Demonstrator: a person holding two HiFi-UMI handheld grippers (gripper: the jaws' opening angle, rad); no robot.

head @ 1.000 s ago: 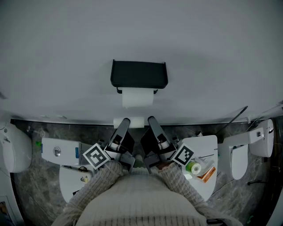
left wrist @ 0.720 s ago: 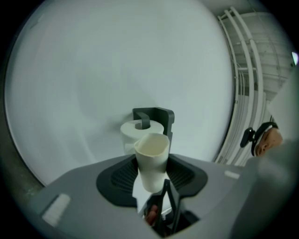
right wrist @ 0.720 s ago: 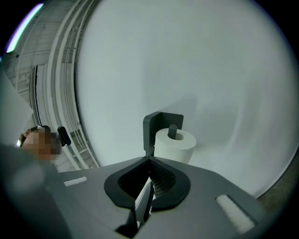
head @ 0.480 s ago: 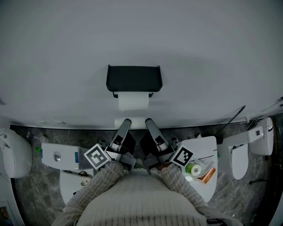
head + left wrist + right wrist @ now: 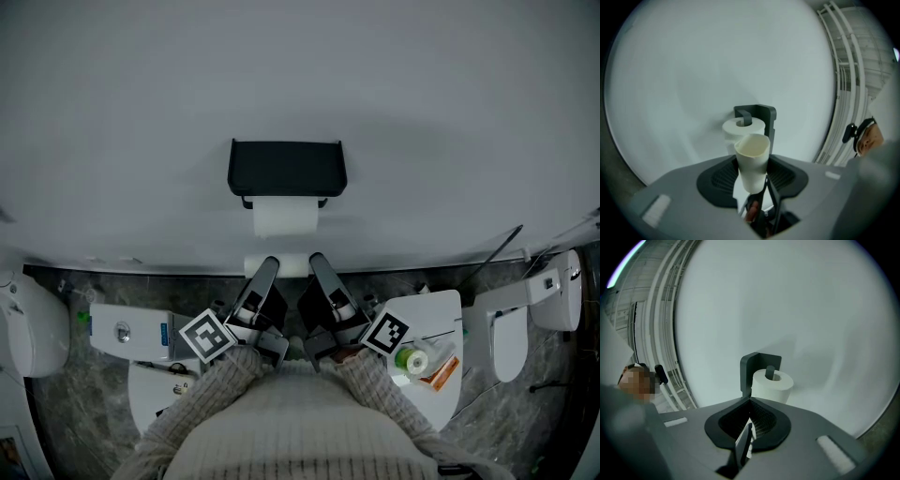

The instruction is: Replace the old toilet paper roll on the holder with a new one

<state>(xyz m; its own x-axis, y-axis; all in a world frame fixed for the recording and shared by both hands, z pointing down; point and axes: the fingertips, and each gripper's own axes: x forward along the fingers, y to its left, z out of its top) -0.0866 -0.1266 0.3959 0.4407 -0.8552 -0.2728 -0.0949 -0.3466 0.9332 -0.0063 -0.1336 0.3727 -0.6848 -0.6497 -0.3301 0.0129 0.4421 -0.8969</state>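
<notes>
Gripping a bare cardboard tube (image 5: 752,161) by its lower end, the left gripper (image 5: 266,270) had its jaws partly apart and pressed on the card. The tube's open mouth tipped up toward the wall (image 5: 300,75). Just beside it, at about 3 o'clock, the right gripper (image 5: 320,265) had its jaws fully together with nothing between them.

At 12 o'clock from both grippers, a short way off, a plump white roll (image 5: 286,217) sat on the black holder (image 5: 287,169). From the left gripper's side the roll (image 5: 740,127) showed just past the tube's rim, threaded on the holder's peg. From the right gripper's side it (image 5: 772,385) hung at about 1 o'clock, with the holder's back plate (image 5: 754,364) to its left.

Very little had changed over the last second. Both grippers had kept their places below the holder and the hold on the tube was the same. Only the holder had slid a touch in the head view, which looked like the head shifting, not the hands.

To my eye this was a pause. With a full-looking roll on the peg and the empty core in hand, the swap seemed as good as done. Likely only the tube was left to put aside.
</notes>
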